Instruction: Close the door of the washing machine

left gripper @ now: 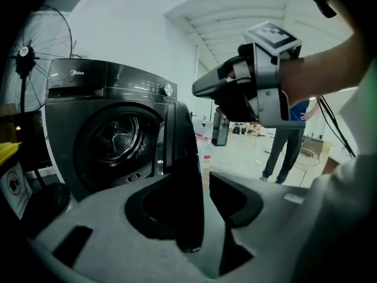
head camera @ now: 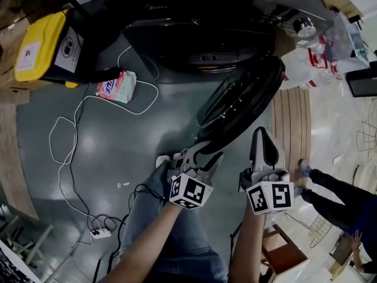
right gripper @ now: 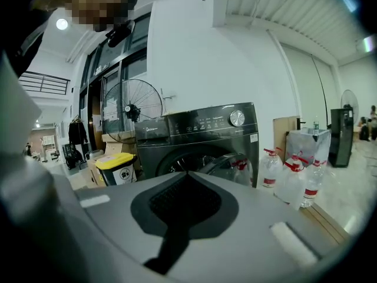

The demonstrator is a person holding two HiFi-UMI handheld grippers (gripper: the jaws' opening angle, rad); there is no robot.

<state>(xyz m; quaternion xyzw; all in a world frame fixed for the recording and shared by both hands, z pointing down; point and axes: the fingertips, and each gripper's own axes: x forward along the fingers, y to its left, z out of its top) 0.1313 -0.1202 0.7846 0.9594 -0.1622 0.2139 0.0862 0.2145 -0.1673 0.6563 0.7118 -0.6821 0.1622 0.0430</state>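
Observation:
The dark washing machine [head camera: 200, 16] stands at the top of the head view, its drum [left gripper: 115, 137] exposed. Its round door [head camera: 241, 105] hangs open, swung out towards me on the right. My left gripper [head camera: 203, 152] straddles the door's near rim [left gripper: 182, 175]; the rim lies against the left pad and a thin gap shows at the right pad. My right gripper [head camera: 263, 135] hovers just right of the door, apart from it, jaws shut on nothing. In the right gripper view the machine [right gripper: 200, 128] and door [right gripper: 230, 164] lie beyond its closed jaws [right gripper: 187, 175].
A yellow-lidded bin [head camera: 44, 43] and a pink pack [head camera: 116, 86] sit left of the machine. A white cable [head camera: 65, 158] loops across the grey floor to a power strip [head camera: 101, 233]. Water bottles [head camera: 306, 63] stand right of the machine. A person's legs [head camera: 336, 187] are at right.

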